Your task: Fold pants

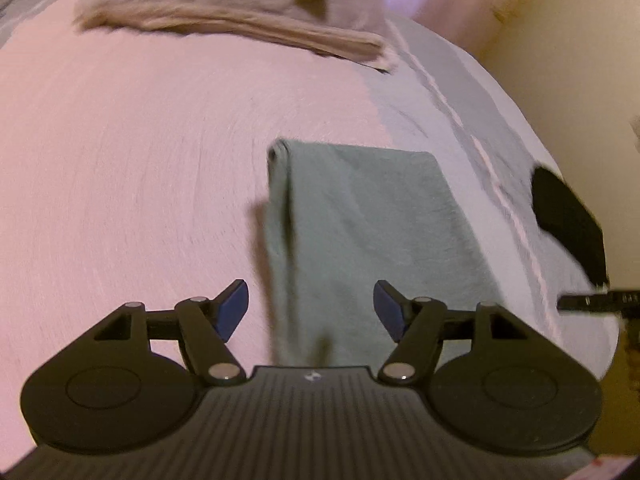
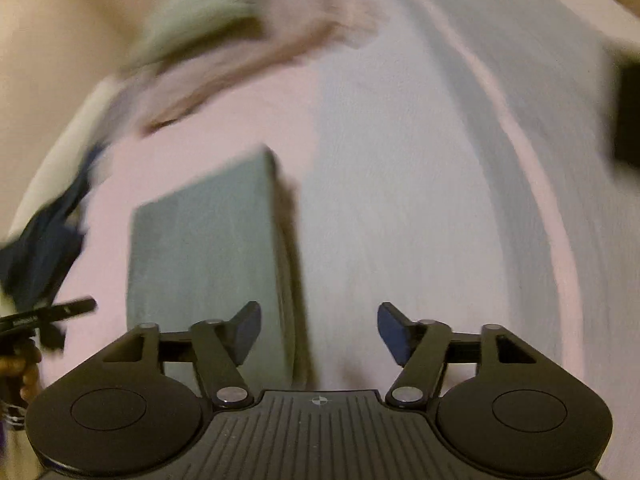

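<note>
One pair of grey-green pants (image 1: pixel 360 216) lies folded into a neat rectangle on the pink bedspread (image 1: pixel 132 168), long axis running near to far. The left gripper (image 1: pixel 311 310) hangs released over its near left edge, nearer than the right gripper (image 2: pixel 319 330), released too, just off its right edge. One folded brown blanket (image 1: pixel 224 12) lies far off.

Both wrist views look steeply down at the bed (image 1: pixel 120 160) from close above — sharing the folded green pants (image 1: pixel 360 220) at frame centre, right view blurred.
</note>
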